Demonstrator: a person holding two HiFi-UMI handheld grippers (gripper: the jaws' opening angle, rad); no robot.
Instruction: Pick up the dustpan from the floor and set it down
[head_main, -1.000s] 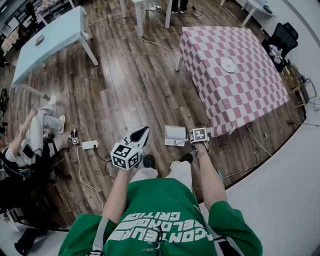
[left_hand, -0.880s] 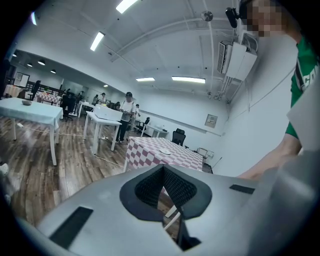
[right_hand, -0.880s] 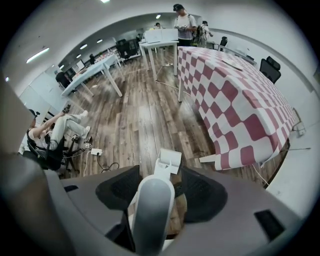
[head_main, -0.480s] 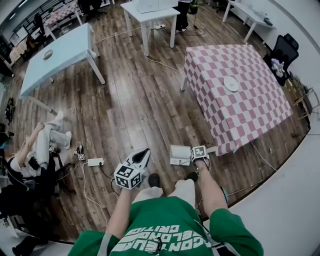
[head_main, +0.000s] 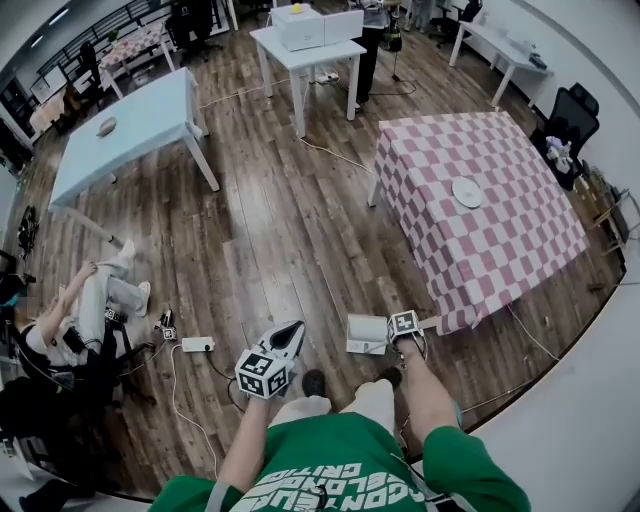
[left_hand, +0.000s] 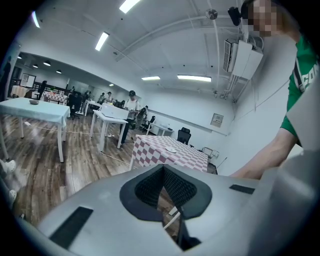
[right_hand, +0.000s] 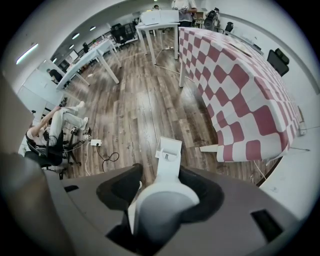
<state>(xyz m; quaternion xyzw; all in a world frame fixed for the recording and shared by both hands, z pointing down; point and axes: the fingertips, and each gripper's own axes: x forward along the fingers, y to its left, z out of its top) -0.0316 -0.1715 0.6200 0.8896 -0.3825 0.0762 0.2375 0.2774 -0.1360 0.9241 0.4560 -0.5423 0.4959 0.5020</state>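
Observation:
The white dustpan (head_main: 365, 333) hangs off the floor in front of my legs, and my right gripper (head_main: 388, 335) is shut on its handle. In the right gripper view that white handle (right_hand: 167, 165) runs out between the dark pads, with the wooden floor well below it. The pan itself is hidden there behind the handle. To the left, at about the same height, my left gripper (head_main: 289, 332) is shut and holds nothing. In the left gripper view its pads (left_hand: 150, 192) meet in a narrow V.
A table with a red-and-white checked cloth (head_main: 480, 200) stands close on the right, a white plate (head_main: 467, 192) on it. A person (head_main: 80, 310) sits on the floor at left beside a power strip (head_main: 197, 344) and cables. A light blue table (head_main: 130, 120) and a white table (head_main: 305, 45) stand farther off.
The view has risen and the floor looks farther away. Both grippers sit lower in the frame. The dustpan has stayed in the right gripper throughout.

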